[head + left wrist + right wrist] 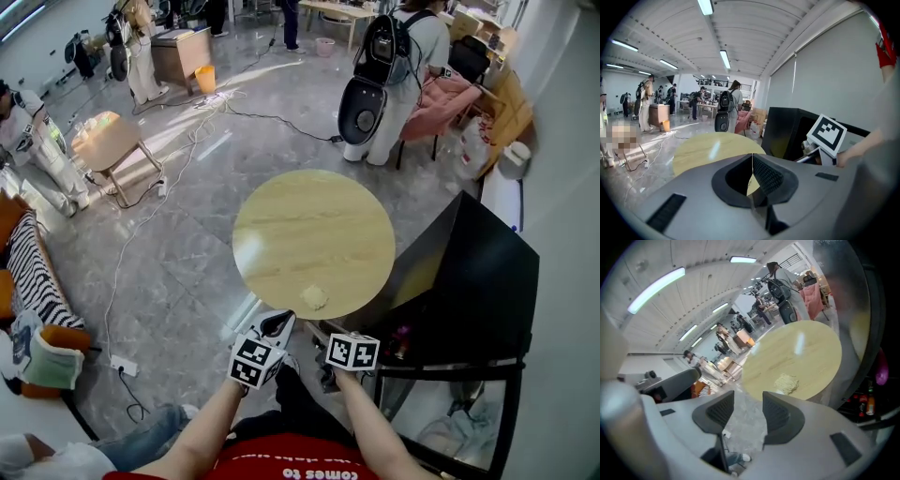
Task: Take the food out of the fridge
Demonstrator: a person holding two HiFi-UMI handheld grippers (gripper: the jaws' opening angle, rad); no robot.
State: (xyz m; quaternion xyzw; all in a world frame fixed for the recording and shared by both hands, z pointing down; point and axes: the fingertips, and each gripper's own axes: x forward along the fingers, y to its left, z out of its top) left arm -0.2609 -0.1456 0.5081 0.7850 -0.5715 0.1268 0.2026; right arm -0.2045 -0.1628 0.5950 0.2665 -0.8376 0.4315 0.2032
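2 grippers: left gripper (752, 161) & right gripper (747, 404). 2 marker cubes (255, 361), 1 per gripper. 1 round wooden table (314, 225). 1 pale lump of food (314, 297) on it. 1 black fridge (478, 272). 1 small side table (105, 141). 1 yellow bin (205, 79). 1 power strip (123, 366). 1 pink garment (441, 103). Bystanders: at least 4, incl. 1 person w/ backpack (412, 47), 1 person at left edge (33, 141), the rest at top, partly cut off.
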